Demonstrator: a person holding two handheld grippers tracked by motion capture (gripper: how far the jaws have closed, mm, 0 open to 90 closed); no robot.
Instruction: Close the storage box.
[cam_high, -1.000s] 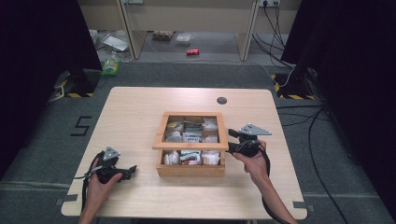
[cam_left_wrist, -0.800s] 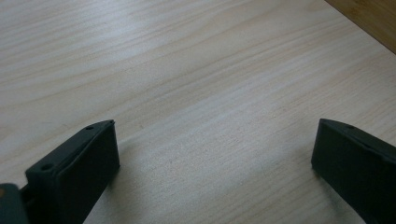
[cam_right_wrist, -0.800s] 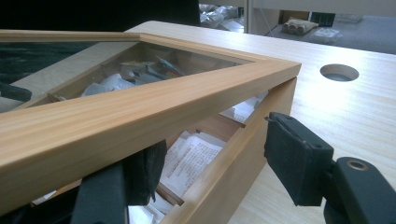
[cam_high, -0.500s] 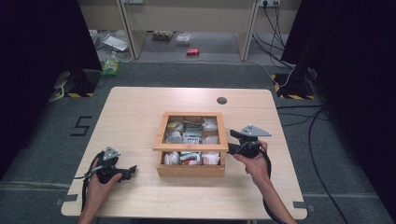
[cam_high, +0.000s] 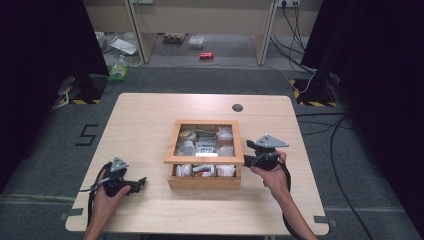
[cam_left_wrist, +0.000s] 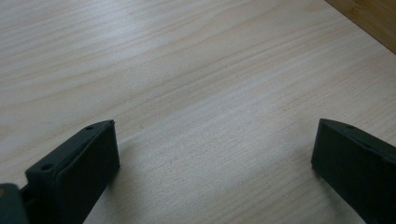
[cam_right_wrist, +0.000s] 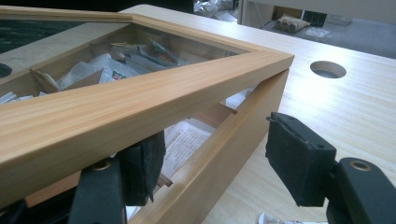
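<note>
High view is showing a wooden box (cam_high: 205, 155) sitting a little right of the frame's centre on the bench (cam_high: 150, 120), its glass-paned lid (cam_high: 204, 161) lifted off the front wall so that the front row of compartments, stuffed with small white packets (cam_high: 184, 170), is lying open beneath it. Right gripper view is showing the lid's pale wooden frame (cam_right_wrist: 140, 98) crossing the frame on a slant, raised above the box's side wall (cam_right_wrist: 224, 158), with papers (cam_right_wrist: 187, 140) visible through the gap. The right claw (cam_high: 248, 160) is sitting at the lid's right front corner; in its own view one jaw is sitting inside the box under the lid frame and the other is standing outside, apart from the wall, so the jaws are standing wide and are not pressing on anything. A round hole (cam_high: 237, 107) is lying in the bench beyond the box. Toward the lower left of the high view, well apart from the box, the left claw (cam_high: 141, 181) is resting in a hand (cam_high: 107, 192) on the bench, its jaws spread wide over bare wood and holding nothing.
</note>
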